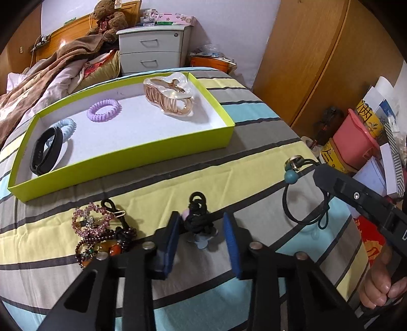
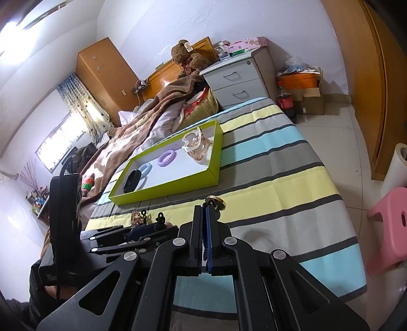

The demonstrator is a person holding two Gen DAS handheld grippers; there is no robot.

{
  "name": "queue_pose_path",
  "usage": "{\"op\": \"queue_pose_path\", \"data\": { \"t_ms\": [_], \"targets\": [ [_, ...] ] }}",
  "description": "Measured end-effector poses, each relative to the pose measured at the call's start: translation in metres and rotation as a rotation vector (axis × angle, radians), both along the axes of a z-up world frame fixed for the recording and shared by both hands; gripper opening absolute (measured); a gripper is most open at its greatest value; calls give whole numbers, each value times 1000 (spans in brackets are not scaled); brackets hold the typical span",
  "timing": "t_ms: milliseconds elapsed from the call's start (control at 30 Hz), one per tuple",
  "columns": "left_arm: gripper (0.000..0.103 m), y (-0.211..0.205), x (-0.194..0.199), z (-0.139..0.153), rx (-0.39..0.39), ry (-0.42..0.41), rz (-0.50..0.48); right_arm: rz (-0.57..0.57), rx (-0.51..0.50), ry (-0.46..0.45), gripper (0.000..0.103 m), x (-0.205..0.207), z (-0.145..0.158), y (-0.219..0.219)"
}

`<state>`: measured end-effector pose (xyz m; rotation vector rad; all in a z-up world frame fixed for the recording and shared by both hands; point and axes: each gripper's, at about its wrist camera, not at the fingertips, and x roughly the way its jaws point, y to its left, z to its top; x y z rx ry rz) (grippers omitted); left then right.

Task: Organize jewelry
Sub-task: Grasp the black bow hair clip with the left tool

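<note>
Home bedroom: striped bed sheet (image 2: 267, 163) across centre frame; rumpled brown blanket (image 2: 142, 127) left; teddy bear (image 2: 185, 54) against wooden headboard; grey bedside drawers (image 2: 239, 81) top centre; wooden wardrobe (image 2: 101, 71) upper left.

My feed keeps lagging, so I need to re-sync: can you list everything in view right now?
Tray: 1, lime green with white floor, on the striped bed.
Hair claw clip: 1, clear peach, tray's far right.
Spiral hair ties: 2, purple mid-tray, pale blue at left.
Black band: 1, tray's left end, leaning on the blue tie.
Black knotted hair tie: 1, with pale charm, on the bed between the left claw's pads.
Bead pile: pink, dark red, orange, left of it.
Beaded hair tie: 1, black with teal beads, hanging from the right claw.
Nightstand: 1, grey, behind the bed.
Teddy bear: 1, brown, at the headboard.
Stool: 1, pink, on the floor.
Left claw: open.
Right claw: shut on the hair tie.
</note>
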<state>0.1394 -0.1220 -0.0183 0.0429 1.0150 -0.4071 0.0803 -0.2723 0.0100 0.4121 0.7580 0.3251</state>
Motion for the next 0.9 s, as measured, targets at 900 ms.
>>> {"op": "queue_pose_path", "data": {
  "t_ms": [900],
  "targets": [
    [26, 45, -3, 30, -97, -55, 87, 29, -32, -37, 2, 9, 27, 20]
  ]
}}
